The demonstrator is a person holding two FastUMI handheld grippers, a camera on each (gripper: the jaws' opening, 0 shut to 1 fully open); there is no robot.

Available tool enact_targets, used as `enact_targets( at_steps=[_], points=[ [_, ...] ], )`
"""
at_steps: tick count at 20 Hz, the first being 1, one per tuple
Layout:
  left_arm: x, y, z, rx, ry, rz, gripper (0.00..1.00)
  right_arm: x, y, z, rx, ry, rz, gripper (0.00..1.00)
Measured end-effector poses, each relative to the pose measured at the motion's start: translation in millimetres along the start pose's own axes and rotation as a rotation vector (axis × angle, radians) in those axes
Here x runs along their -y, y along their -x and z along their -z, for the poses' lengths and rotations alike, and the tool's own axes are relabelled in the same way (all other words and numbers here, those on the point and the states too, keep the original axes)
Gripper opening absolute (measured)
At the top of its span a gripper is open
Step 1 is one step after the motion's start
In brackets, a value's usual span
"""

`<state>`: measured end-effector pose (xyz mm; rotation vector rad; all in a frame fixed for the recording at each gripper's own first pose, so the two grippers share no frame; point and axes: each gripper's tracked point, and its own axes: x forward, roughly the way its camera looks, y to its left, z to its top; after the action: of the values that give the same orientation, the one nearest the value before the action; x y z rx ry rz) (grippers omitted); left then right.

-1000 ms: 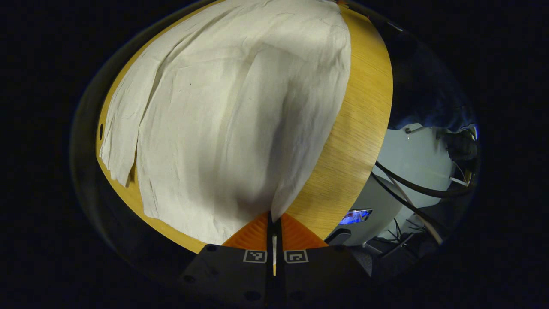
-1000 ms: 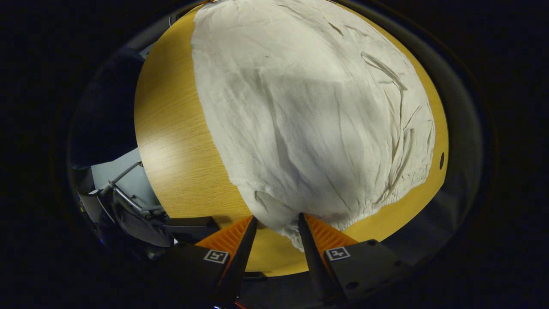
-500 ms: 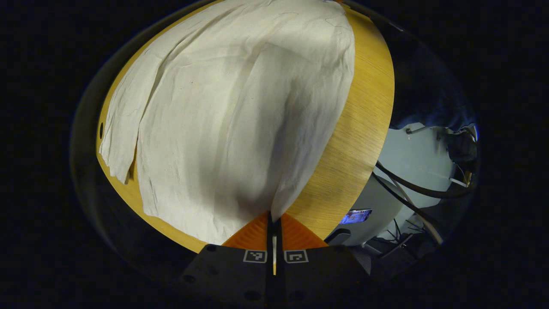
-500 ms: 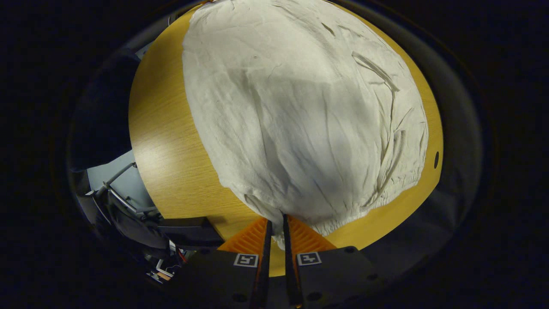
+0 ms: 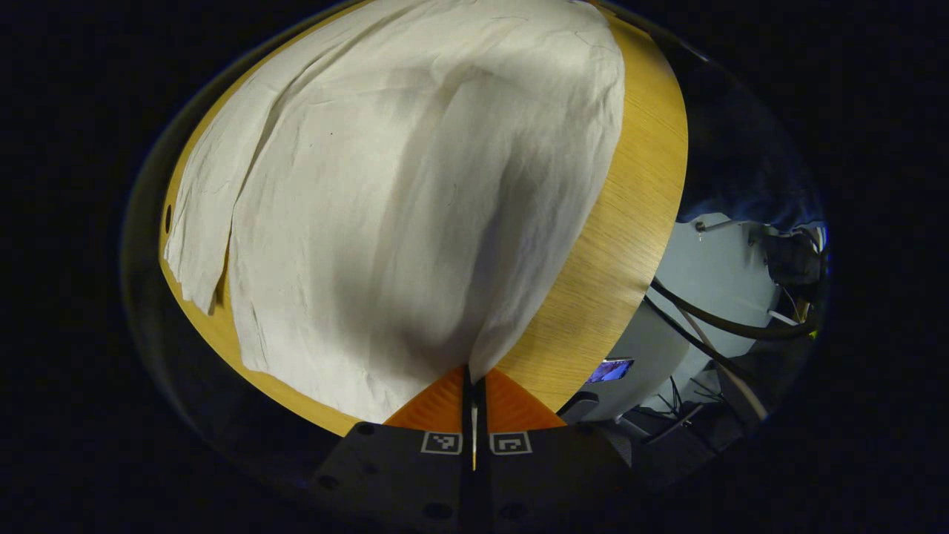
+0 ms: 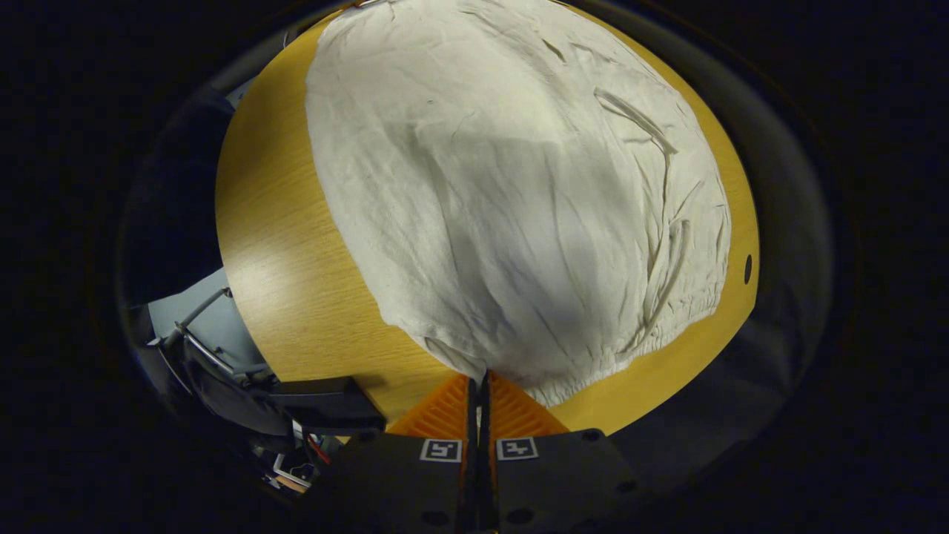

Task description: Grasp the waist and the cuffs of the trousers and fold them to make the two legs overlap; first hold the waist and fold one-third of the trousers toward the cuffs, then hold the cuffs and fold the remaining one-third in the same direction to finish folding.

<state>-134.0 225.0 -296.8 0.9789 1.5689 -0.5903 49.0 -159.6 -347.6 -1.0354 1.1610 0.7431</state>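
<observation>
Wooden table (image 5: 630, 245) carries unlabelled white trousers (image 5: 400, 193); left gripper (image 5: 474, 382) and right gripper (image 6: 479, 386) each pinch their edge.

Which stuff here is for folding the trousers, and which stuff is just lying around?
For the job:
- trousers, spread on the table
- left gripper, shut on the cuff end
- right gripper, shut on the waist
- table, which bears the trousers

Just lying about:
- cables beyond the table edge
- grey floor
</observation>
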Motion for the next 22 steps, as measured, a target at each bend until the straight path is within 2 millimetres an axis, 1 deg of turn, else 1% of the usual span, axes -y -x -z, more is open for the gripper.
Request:
enact_targets(
  at_steps=[2,4,5,6,8,10,11,12,13,15,18,19,20,22],
  points=[
    [-6.7,2.0,0.7,-0.013,-0.025,-0.027,0.00,4.6,7.7,-3.5,0.024,-0.070,-0.019,0.02],
    [-12.6,13.0,-2.0,-0.004,0.006,-0.024,0.00,9.4,19.9,-4.3,0.058,-0.145,-0.018,0.03],
    [-19.6,20.0,-2.2,0.001,0.016,-0.036,0.00,12.3,24.4,-4.0,0.072,-0.168,-0.014,0.03],
    [-30.9,34.1,-3.2,0.008,0.037,-0.049,0.00,17.6,32.4,-4.3,0.086,-0.186,-0.004,0.02],
    [-50.0,54.7,-5.2,0.015,0.061,-0.081,0.00,27.3,43.6,-6.9,0.120,-0.218,0.018,0.02],
    [-67.0,73.8,-10.3,0.031,0.092,-0.105,0.00,42.6,51.6,-9.7,0.162,-0.270,0.045,0.02],
    [-73.3,84.5,-3.1,0.041,0.109,-0.120,0.00,50.6,57.7,-11.6,0.186,-0.306,0.058,0.02],
    [-88.7,95.1,-8.4,0.039,0.128,-0.134,0.00,63.9,65.6,-14.0,0.219,-0.346,0.076,0.02],
    [-98.4,105.5,-9.8,0.034,0.132,-0.148,0.00,73.9,72.2,-15.9,0.247,-0.381,0.085,0.03],
    [-109.6,116.2,-11.2,0.014,0.138,-0.173,0.00,96.5,82.1,-23.1,0.297,-0.440,0.108,0.02],
    [-134.4,133.4,-18.1,0.001,0.170,-0.215,0.00,125.7,89.5,-35.5,0.346,-0.472,0.156,0.02],
    [-141.3,138.4,-21.1,0.001,0.180,-0.228,0.00,131.7,88.4,-38.8,0.349,-0.476,0.162,0.00],
    [-152.2,144.7,-24.0,0.001,0.184,-0.240,0.00,139.6,87.5,-42.8,0.349,-0.482,0.170,0.03],
    [-180.7,158.1,-29.0,-0.008,0.172,-0.264,0.00,157.0,86.9,-50.4,0.364,-0.517,0.189,0.02]
  ],
)
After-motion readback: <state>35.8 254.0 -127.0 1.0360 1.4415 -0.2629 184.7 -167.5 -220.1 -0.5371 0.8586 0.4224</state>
